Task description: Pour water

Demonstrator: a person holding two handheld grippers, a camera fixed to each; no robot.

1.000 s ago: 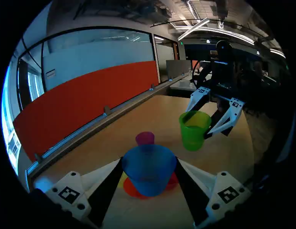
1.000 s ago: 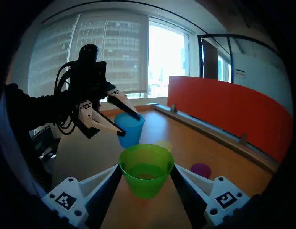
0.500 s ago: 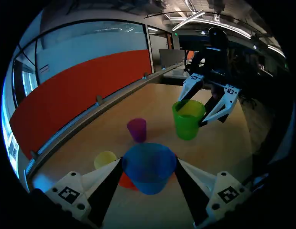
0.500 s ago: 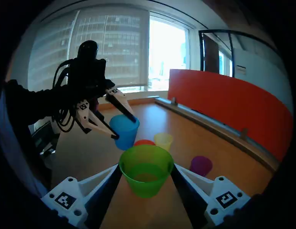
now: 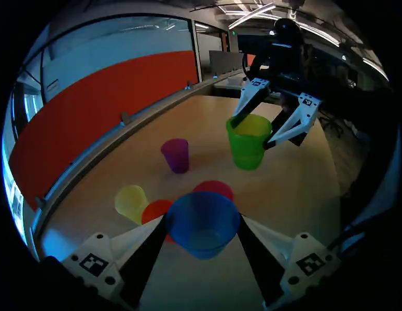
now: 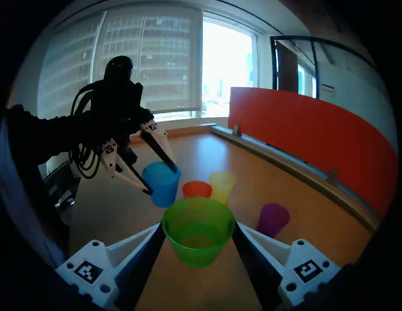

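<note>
A wooden table [image 5: 299, 181] bears a purple cup [image 5: 176, 154], yellow cup [image 5: 130, 202], orange cup [image 5: 156, 210] and red cup [image 5: 213, 187].

The left hand-held gripper [image 5: 201, 220] and the right hand-held gripper [image 6: 199, 228] have white fingers [image 5: 123, 251] lined black inside, dark screws [image 5: 99, 236] and a square black-and-white marker [image 5: 93, 263] on each. Behind the left one are a black body [image 6: 120, 98], looped black cables [image 6: 82, 155] and a dark sleeve [image 6: 40, 139].

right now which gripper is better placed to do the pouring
Right, probably. The right gripper is shut on the green cup, held upright with what looks like liquid inside. The left gripper is shut on the blue cup, whose contents I can't make out, so it better suits receiving.
</note>
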